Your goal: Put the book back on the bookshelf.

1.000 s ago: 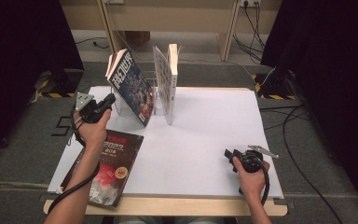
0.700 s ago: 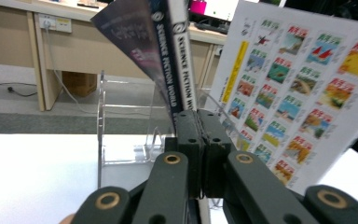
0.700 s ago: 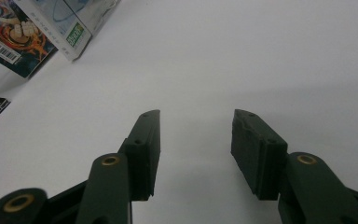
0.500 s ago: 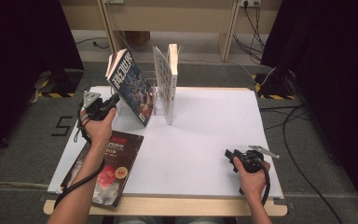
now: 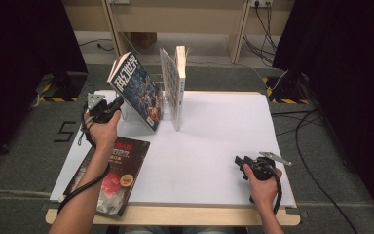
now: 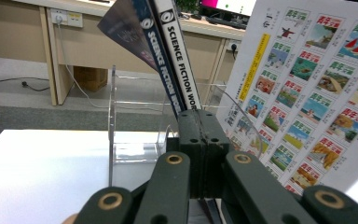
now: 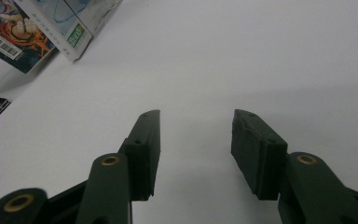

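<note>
Two claws: my left claw [image 5: 116,103], clenched with nothing visible between its jaws, meets the leaning science fiction magazine [image 5: 137,90] at upper left, seemingly to steady it in the clear rack [image 6: 135,140]; my right claw [image 7: 195,140] rests released on the counter [image 5: 214,146].

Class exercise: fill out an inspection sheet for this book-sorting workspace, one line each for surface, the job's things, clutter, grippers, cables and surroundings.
Surface: white tabletop on a wooden board, mostly bare.
Job's things: leaning science fiction magazine in a clear acrylic book stand, beside an upright thin book; dark red-titled magazine flat at the near left edge.
Clutter: nothing seen.
Grippers: left gripper shut with nothing between its jaws, close to the leaning magazine; right gripper open, low over bare table.
Cables: black cable trails from the left gripper; more on the floor at right.
Surroundings: grey carpet, wooden desks behind.
</note>
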A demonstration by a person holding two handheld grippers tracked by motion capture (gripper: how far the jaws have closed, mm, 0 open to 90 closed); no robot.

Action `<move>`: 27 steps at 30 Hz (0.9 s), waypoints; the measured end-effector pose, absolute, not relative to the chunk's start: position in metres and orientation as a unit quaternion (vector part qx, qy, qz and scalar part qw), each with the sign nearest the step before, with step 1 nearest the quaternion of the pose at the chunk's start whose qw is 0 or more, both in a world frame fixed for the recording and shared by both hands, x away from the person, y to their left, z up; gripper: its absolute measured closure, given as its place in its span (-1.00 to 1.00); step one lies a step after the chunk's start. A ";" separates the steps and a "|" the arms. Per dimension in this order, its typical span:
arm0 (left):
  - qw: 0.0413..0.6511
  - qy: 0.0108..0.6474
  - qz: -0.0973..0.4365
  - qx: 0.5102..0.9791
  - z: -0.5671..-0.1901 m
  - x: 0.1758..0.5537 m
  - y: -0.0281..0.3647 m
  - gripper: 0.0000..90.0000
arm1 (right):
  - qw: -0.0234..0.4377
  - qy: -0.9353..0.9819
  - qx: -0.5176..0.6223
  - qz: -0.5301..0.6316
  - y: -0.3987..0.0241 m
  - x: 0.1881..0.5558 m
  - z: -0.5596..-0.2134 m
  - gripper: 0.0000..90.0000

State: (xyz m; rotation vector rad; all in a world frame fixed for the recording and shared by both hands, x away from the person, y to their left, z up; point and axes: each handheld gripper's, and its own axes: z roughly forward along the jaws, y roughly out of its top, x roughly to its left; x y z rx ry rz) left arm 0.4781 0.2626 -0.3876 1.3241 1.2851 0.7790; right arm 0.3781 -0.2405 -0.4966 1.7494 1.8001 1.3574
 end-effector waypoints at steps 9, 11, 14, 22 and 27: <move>0.561 0.550 0.316 0.531 -0.393 0.473 0.264 0.64 | 0.143 0.623 0.608 0.471 -0.241 0.378 -0.496 0.18; 0.565 0.552 0.319 0.523 -0.394 0.473 0.265 0.51 | 0.142 0.621 0.610 0.471 -0.242 0.378 -0.496 0.18; 0.563 0.557 0.321 0.519 -0.394 0.475 0.265 0.40 | 0.142 0.623 0.609 0.471 -0.242 0.378 -0.497 0.18; 0.570 0.571 0.307 0.505 -0.395 0.485 0.270 0.01 | 0.141 0.624 0.608 0.470 -0.242 0.378 -0.497 0.18; 0.578 0.576 0.281 0.505 -0.395 0.504 0.271 -0.02 | 0.140 0.625 0.606 0.471 -0.241 0.379 -0.497 0.18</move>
